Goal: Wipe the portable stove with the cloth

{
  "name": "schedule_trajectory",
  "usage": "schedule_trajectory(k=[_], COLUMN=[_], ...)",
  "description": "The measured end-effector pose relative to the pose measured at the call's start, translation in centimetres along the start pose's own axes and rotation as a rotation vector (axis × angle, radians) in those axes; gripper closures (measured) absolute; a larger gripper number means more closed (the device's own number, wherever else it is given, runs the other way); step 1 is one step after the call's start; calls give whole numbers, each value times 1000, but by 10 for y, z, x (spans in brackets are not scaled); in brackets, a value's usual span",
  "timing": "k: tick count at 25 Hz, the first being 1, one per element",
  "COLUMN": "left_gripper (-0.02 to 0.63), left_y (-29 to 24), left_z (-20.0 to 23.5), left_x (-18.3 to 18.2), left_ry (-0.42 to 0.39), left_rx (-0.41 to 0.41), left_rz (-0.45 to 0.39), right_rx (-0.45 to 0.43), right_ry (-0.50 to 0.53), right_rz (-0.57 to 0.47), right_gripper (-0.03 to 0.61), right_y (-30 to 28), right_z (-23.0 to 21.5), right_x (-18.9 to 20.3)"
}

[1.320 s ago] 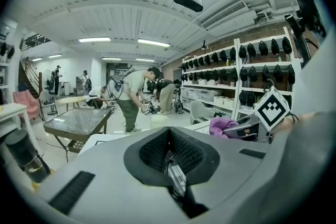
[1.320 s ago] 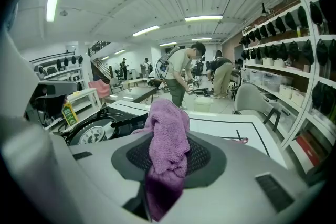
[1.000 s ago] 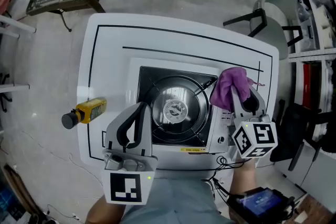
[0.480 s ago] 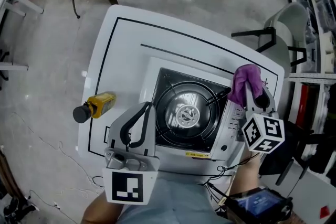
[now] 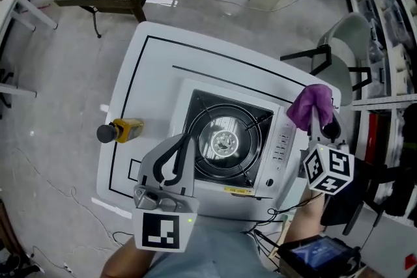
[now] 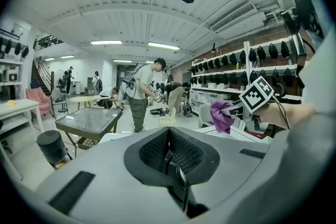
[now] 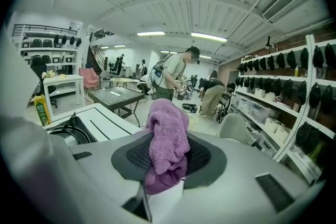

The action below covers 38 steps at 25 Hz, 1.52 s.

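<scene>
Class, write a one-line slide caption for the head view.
Right gripper holds a purple cloth beside the portable stove on a white table; the shut left gripper hovers nearby.

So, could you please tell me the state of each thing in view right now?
right gripper: shut on the cloth.
left gripper: shut, empty.
cloth: bunched, clear of the portable stove.
portable stove: on the table, bare, no flame visible.
yellow bottle: capped, lying on its side.
</scene>
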<state>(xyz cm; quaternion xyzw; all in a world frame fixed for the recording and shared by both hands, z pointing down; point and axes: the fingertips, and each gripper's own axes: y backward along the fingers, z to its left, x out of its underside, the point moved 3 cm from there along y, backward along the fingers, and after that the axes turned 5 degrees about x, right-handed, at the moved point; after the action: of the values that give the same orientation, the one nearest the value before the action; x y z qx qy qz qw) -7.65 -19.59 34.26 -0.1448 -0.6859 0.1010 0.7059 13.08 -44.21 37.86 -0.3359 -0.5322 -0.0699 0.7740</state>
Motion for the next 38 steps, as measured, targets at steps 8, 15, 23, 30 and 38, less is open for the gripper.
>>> schedule_trajectory(k=[8,15,23,30,38], left_gripper=[594,594,594,594,594], left_y=[31,37,34,40,47], left_z=[-39,-41,-14,20,43], left_x=[-33,-31,2,17,20], left_ry=[-47,-85,-102,-51,-6], left_rx=[-71,9,136,130,119], left_rz=[-59,-53,21,36,27], right_rx=[8,43,101,49,-34], right_ry=[53,100,226,245,195], right_rz=[-38,67,231,272,272], right_gripper=[426,426,426,426,426], right_y=[42,42,-3,-30,-41], right_z=[-47,-39,-2,38,77], right_x=[-11,11,47,42,26])
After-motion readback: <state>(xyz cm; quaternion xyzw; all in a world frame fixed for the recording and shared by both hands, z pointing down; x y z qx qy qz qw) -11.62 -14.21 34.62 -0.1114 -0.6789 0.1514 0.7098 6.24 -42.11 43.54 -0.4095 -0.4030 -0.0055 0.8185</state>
